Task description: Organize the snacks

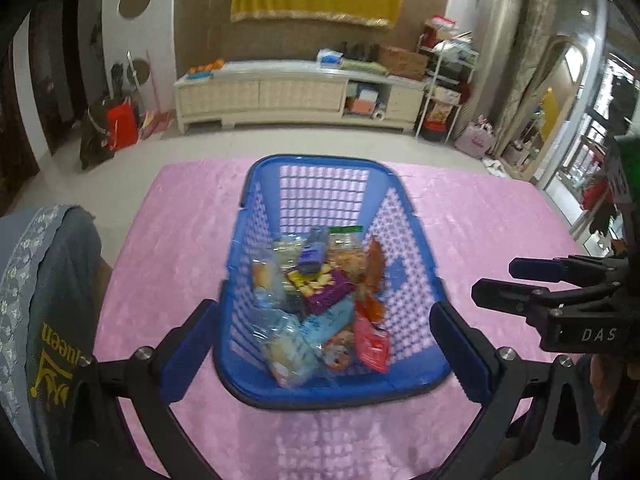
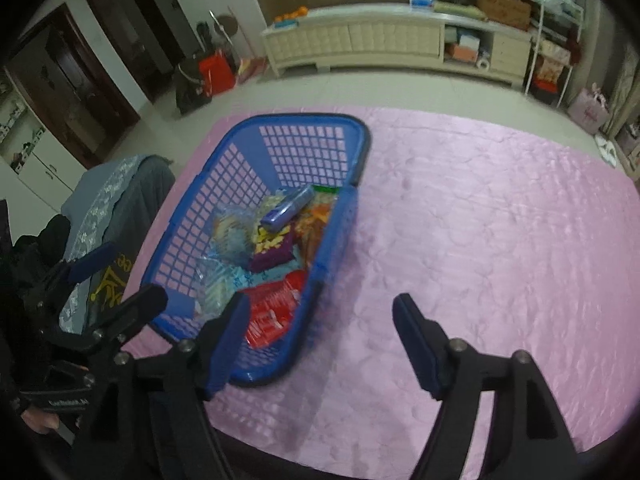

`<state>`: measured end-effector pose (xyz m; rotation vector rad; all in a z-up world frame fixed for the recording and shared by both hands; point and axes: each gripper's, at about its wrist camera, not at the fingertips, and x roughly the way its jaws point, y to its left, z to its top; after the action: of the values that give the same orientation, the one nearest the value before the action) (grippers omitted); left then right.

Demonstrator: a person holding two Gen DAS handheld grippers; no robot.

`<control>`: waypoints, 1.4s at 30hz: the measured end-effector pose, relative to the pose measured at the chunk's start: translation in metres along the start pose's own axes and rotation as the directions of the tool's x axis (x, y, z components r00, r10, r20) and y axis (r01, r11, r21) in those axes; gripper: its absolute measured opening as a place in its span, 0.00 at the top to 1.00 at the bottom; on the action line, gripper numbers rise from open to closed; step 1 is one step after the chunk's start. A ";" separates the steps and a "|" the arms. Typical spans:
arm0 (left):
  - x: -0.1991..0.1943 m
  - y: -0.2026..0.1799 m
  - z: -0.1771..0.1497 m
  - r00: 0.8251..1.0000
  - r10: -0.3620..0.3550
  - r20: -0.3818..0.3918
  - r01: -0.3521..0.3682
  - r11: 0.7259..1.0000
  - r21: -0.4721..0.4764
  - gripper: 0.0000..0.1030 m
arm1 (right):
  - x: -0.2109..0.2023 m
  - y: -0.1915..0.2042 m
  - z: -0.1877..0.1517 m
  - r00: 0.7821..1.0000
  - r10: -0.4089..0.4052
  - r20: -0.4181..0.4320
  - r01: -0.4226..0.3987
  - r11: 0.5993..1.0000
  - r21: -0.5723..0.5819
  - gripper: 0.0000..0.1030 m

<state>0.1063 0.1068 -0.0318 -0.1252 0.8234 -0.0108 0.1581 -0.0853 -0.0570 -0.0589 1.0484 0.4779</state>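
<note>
Blue basket [image 1: 256, 184] sits on the pink tablecloth [image 1: 500, 240], toward its left edge, filled with mixed snack packets [image 1: 320, 300] (red, purple and clear wrappers). Left gripper [image 1: 326, 350] has fingers spread wide, straddling the basket's near end without touching it. Right gripper [image 2: 320, 346] is also spread and empty; its left finger [image 2: 226, 344] overlaps the basket's near right corner, contact unclear

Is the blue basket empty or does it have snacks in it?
It has snacks in it. The blue basket holds a pile of packets, such as a purple box and a red packet.
</note>
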 end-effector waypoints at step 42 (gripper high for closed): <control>-0.132 -0.110 -0.119 0.966 -0.007 0.259 -0.010 0.998 0.066 0.00 | -0.157 0.001 -0.173 0.865 -0.203 0.459 0.221 0.975 0.016 0.00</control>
<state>-0.0661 -0.0073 -0.0024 -0.0607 0.5606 -0.0202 -0.0474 -0.1865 -0.0124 -0.0888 0.5572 0.2885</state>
